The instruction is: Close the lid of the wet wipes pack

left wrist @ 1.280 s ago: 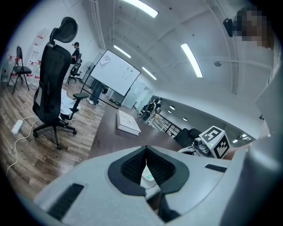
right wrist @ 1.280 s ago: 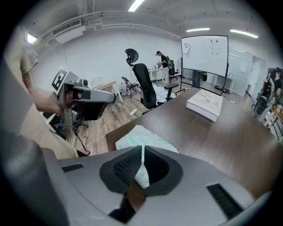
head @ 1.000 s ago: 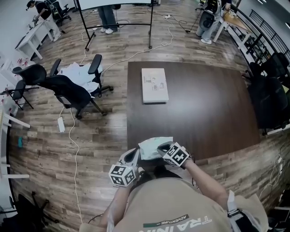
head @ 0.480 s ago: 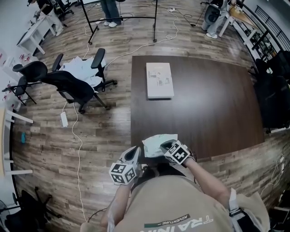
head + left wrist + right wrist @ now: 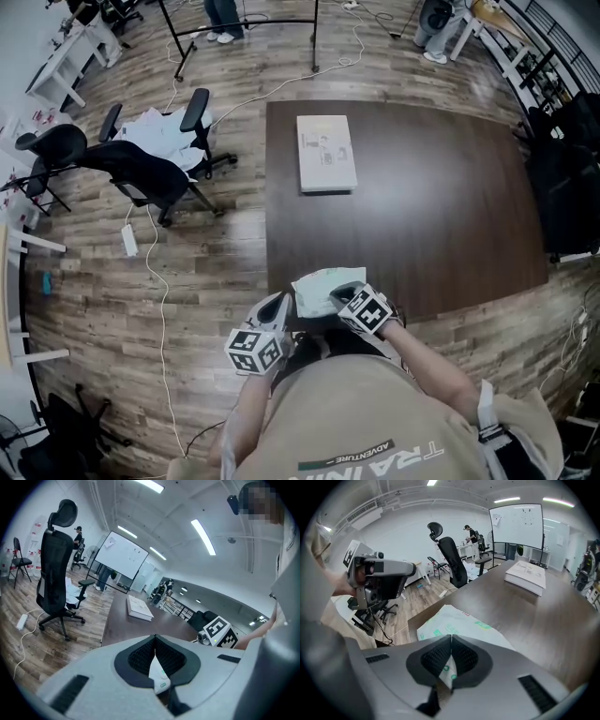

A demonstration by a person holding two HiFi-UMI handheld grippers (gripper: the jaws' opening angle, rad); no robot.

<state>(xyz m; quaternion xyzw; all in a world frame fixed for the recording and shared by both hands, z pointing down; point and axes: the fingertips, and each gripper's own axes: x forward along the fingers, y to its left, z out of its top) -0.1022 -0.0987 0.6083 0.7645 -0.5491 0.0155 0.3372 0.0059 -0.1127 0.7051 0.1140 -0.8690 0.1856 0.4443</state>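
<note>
The wet wipes pack (image 5: 319, 284) is white with green print and hovers at the near edge of the dark table (image 5: 441, 206). My left gripper (image 5: 284, 307) is shut on its left edge. In the left gripper view a white sliver of the pack (image 5: 158, 671) is pinched between the pads. My right gripper (image 5: 335, 298) is shut on the pack's right end. In the right gripper view the pack (image 5: 461, 620) spreads out beyond the closed jaws, and a pinched corner (image 5: 449, 670) shows between them. The lid is hidden in all views.
A flat white box (image 5: 326, 152) lies at the table's far left. A black office chair (image 5: 141, 173) and a white cable (image 5: 155, 291) are on the wood floor to the left. The person's torso (image 5: 347, 422) is close behind the grippers.
Both grippers still hold the pack in much the same place at the near table edge. Only the head view has shifted slightly.
</note>
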